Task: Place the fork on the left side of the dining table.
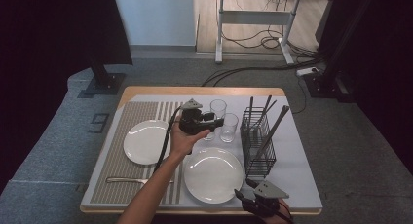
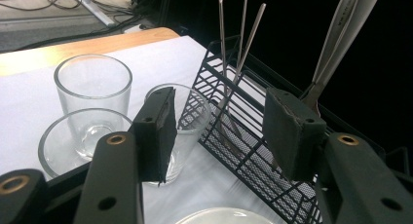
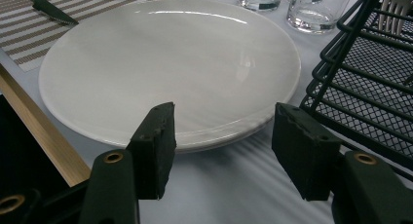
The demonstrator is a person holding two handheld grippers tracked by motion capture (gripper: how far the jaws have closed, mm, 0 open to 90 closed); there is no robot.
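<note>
Two plates [image 1: 213,174], three glasses [image 1: 228,127]

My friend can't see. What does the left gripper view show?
The left gripper, jaws open, points at three clear glasses beside a black wire cutlery rack holding utensils, all on a white mat. A white plate's rim peeks in below.

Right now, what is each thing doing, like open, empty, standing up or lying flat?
Left gripper: open, holding nothing.
Right gripper: open, holding nothing.
Glasses: upright, empty.
Near plate: flat, empty.
Far plate: flat, empty.
Wire rack: upright, holding utensils.
Knife: lying flat.
</note>
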